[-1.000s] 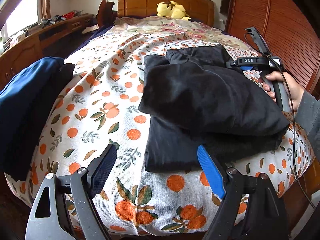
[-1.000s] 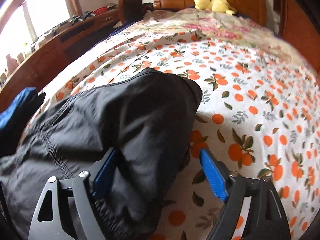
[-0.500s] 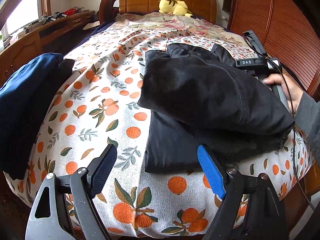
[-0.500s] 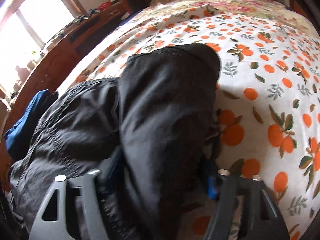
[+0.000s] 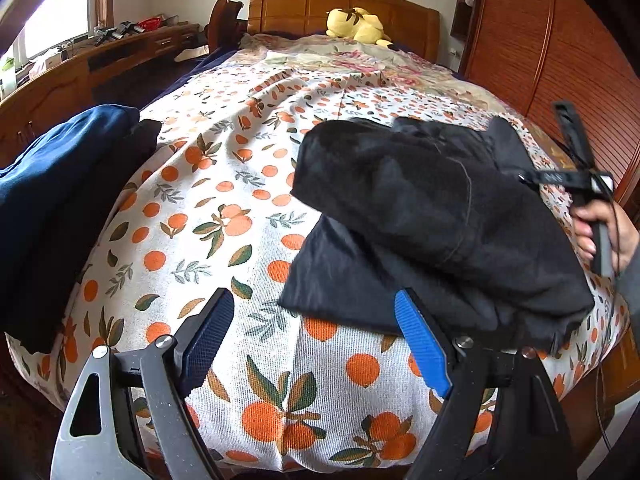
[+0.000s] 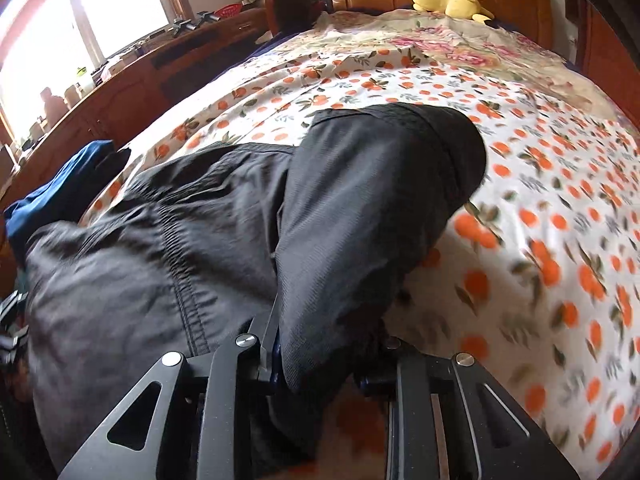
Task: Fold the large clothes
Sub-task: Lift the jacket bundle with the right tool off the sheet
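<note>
Right wrist view: the right claw is clamped on a raised fold of the black woven garment, which lies ahead on the orange-print bedsheet. The left claw hangs spread and empty just short of the hem. A thin pinch could slip, collapsing the fold. A second ago this claw was still spread.
</note>
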Available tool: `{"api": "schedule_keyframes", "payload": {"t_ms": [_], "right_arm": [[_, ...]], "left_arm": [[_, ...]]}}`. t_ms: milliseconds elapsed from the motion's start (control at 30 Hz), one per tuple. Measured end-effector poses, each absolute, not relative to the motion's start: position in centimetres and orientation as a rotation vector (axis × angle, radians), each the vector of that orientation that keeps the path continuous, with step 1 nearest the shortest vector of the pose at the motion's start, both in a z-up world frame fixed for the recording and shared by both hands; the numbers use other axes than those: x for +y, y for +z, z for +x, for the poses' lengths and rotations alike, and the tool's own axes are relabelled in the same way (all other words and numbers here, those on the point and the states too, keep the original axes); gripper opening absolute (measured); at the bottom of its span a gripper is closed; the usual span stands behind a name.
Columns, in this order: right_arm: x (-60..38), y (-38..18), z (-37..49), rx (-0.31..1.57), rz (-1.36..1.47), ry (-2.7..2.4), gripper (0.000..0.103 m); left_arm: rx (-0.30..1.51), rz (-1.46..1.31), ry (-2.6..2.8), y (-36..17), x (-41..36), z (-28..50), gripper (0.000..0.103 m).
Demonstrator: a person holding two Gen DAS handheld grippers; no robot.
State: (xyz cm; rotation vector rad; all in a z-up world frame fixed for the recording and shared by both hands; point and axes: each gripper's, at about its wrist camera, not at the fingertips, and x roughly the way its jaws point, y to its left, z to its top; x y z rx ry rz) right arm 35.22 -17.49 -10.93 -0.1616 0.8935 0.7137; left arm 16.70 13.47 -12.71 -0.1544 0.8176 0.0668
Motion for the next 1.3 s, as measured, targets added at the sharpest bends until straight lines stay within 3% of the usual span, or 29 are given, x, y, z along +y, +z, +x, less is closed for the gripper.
{"api": "schedule_keyframes", "payload": {"t_ms": [267, 500, 600, 967, 1300], "right_arm": [[-19.2, -11.5, 35.0, 0.914, -0.121, 0.647, 0.032], [-17.3, -11.7, 34.7, 0.907, -0.102, 0.590, 0.057], [-17.0, -12.1, 34.8, 0.901, -0.076, 0.588, 0.061], [-17.2, -13.6, 34.7, 0.878, -0.026, 0.602, 0.064], [-17.5, -14.1, 34.4, 0.864, -0.024, 0.603, 0.064]], "left_arm": [[0.789, -0.174, 0.066, -12.3, 14.0, 16.3, 0.083], [0.785, -0.182, 0.081, -12.5, 14.4, 16.4, 0.079], [0.787, -0.185, 0.085, -12.6, 14.4, 16.6, 0.079], [0.811, -0.167, 0.090, -13.2, 14.1, 17.5, 0.063], [0.819, -0.202, 0.071, -15.3, 14.3, 20.0, 0.062]]}}
